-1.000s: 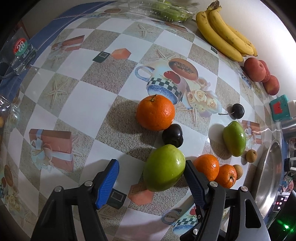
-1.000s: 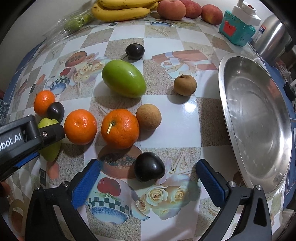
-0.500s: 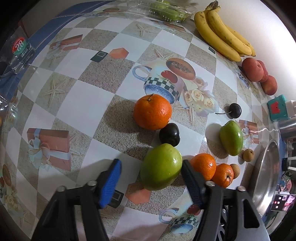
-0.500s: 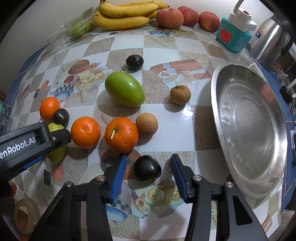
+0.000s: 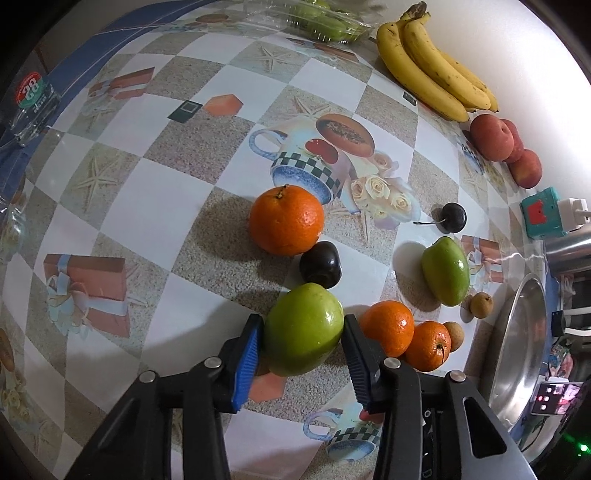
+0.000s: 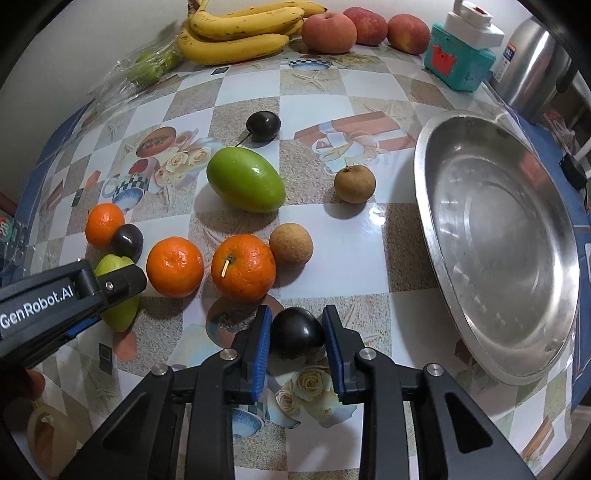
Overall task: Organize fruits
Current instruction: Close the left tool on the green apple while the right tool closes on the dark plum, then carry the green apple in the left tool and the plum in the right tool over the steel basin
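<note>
a: what does each claw hold?

b: the left gripper is closed on a green fruit, both blue pads against its sides, fruit resting on the tabletop. the right gripper is clamped narrowly on a dark plum, also on the cloth, near the front edge.

a: what crowds the green fruit?

b: a second dark plum touches its far side, with a large orange just beyond. two mandarins sit just beside the left gripper's right finger, a brown longan behind them.

a: and around the right claw?

b: an orange with a stalk lies just ahead of the left finger, touching a round longan. a long green mango, a stemmed cherry and another longan lie further in.

a: the receptacle?

b: a steel basin stands at the right edge. bananas, peaches and a teal box line the far edge.
</note>
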Available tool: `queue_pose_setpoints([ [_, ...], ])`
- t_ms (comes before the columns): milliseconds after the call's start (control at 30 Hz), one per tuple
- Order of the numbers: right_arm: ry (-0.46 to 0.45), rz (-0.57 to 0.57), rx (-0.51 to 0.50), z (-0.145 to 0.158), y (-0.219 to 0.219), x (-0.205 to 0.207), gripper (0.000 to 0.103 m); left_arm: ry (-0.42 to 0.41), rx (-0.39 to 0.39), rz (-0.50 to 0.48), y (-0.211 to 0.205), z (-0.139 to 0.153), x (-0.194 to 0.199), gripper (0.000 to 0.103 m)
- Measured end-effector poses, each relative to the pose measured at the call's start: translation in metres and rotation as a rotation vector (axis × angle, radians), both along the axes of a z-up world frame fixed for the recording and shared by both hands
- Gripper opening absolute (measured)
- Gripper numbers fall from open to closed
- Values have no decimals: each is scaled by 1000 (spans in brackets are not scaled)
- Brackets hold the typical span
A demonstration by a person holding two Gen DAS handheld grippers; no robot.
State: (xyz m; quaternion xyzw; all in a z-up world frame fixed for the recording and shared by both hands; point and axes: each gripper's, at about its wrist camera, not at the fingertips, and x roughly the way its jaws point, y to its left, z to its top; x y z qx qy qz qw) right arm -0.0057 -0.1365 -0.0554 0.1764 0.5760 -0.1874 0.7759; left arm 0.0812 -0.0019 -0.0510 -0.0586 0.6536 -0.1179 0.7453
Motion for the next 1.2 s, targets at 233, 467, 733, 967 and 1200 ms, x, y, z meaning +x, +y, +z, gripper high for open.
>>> queue_pose_setpoints([
  [233,-45,-15,41,15,-10,-5,29,-36,-30,7,4,15,-1,46],
  [467,-127,-51,42,49,-13,-15,29,-111,-63,28,12,43,1,46],
  [733,-124,-109,49,65,-22,-4,29,-143,-68,10,5,55,8,46],
  [967,-129,-156,84,65,-41,8,29,-144,-70,-23,-19,58,19,46],
  [1200,-112,-233,102,60,-74,12,29,-157,-67,-56,-46,63,33,46],
])
